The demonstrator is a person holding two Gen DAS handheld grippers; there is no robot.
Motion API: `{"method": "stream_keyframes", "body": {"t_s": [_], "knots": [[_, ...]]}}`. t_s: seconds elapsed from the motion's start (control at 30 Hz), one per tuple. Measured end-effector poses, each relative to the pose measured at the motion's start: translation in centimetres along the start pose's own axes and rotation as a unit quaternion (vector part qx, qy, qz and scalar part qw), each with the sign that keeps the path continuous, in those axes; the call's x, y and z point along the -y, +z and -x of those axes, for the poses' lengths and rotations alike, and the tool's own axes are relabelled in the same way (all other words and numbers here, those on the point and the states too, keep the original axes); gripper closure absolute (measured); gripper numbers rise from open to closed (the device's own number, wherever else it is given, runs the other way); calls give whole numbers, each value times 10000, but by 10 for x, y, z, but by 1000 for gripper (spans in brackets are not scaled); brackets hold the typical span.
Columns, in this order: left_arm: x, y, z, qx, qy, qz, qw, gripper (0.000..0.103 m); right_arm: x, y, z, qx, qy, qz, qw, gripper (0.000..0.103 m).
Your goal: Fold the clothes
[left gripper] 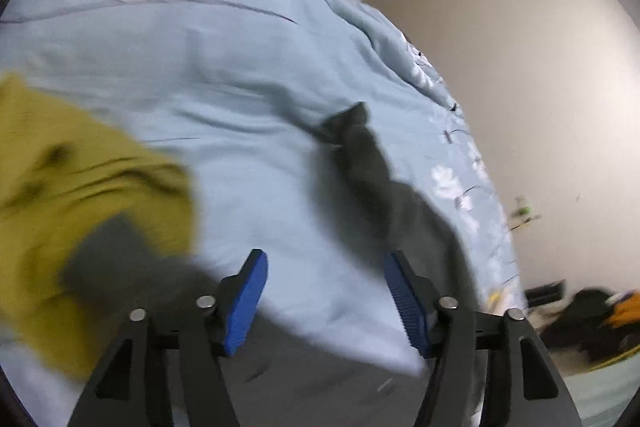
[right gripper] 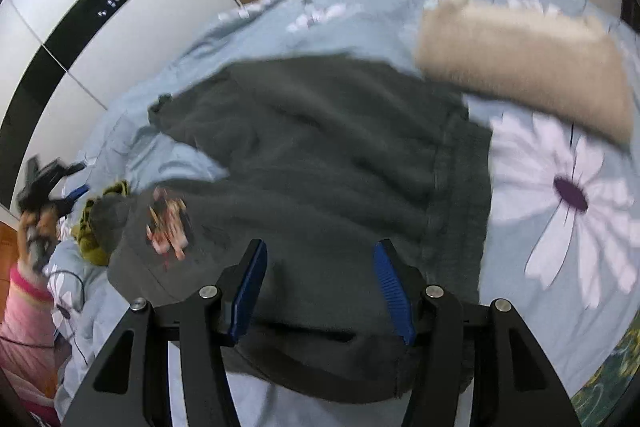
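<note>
Both grippers, left gripper (left gripper: 326, 301) and right gripper (right gripper: 320, 291), gape empty over the dark grey sweatshirt (right gripper: 320, 155) at frame centre; a hasty pinch risks snagging the floral bedsheet (right gripper: 560, 195) too.

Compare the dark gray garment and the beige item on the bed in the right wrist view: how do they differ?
The dark gray garment is spread wide and rumpled; the beige item is a compact oblong block. The gray garment carries a reddish print near one edge; the beige item looks plain and fuzzy, though it is blurred. The gray garment lies right ahead of the right gripper, whose jaws are open; the beige item sits farther off. Both rest on the blue floral bedcover.
</note>
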State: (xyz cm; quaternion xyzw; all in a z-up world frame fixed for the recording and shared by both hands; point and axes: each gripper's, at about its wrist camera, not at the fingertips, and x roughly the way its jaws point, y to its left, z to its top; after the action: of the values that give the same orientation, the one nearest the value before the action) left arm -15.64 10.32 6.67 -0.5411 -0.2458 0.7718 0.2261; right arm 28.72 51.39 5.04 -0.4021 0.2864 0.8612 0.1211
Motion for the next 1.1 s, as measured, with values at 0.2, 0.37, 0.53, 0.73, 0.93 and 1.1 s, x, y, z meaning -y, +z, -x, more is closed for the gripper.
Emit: {"method": "stream_keyframes", "body": {"t_s": [0.2, 0.37, 0.53, 0.73, 0.93, 1.1], "knots": [[34, 48, -98, -468, 126, 314, 9983, 31, -6, 22, 2, 381, 26, 11, 9993, 46], [30, 72, -148, -344, 270, 770, 9961, 31, -2, 31, -17, 241, -108, -97, 9996, 46], [20, 84, -179, -414, 384, 1174, 9915, 56, 4, 37, -25, 136, -132, -113, 9998, 46], [46, 93, -160, -300, 52, 590, 9978, 93, 2, 44, -30, 106, -132, -56, 9998, 46], [52, 92, -75, 670, -1515, -246, 9859, 90, 5, 44, -23, 262, -137, -73, 9995, 46], [-38, 77, -147, -360, 607, 705, 9950, 92, 13, 38, -39, 96, -104, -403, 9991, 46]]}}
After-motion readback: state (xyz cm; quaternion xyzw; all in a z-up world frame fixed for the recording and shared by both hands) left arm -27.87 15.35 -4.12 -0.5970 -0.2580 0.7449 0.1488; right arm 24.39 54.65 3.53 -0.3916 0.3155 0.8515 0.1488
